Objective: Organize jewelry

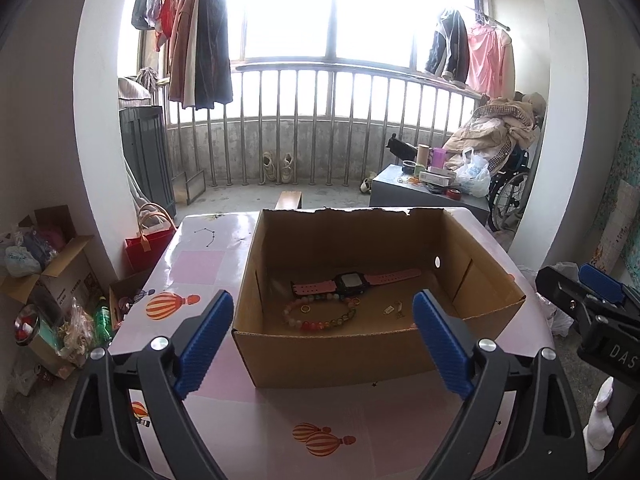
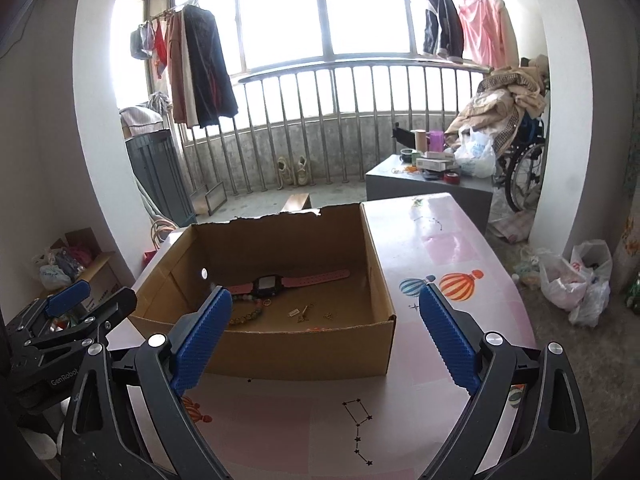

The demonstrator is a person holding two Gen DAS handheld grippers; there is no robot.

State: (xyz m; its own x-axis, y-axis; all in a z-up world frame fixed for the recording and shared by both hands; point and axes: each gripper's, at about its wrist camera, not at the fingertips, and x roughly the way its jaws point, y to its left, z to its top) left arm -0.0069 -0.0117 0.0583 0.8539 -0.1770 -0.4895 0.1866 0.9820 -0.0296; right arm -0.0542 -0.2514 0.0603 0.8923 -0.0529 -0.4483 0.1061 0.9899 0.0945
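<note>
The jewelry is seen gathered inside an open cardboard box, which is set on the pink tabletop toward its far edge. No loose piece is seen on the bare tabletop around the box, so the collecting step is judged to be largely done; whether finer sorting inside the box is still expected cannot be told.

Inside the box, from left to right, a beaded bracelet of pale, orange and green beads is laid in a flattened loop near the front wall, with a small gold ring resting inside its loop. Behind it, a watch with a black case and pink perforated strap is stretched flat across the floor of the box. To the right, a few tiny gold-coloured pieces, possibly earrings, are scattered; their shape is too small to be made out.

The left gripper is held in front of the box with its blue pads spread wide and nothing between them. The right gripper is likewise spread wide and empty, near the front right corner of the box.
</note>
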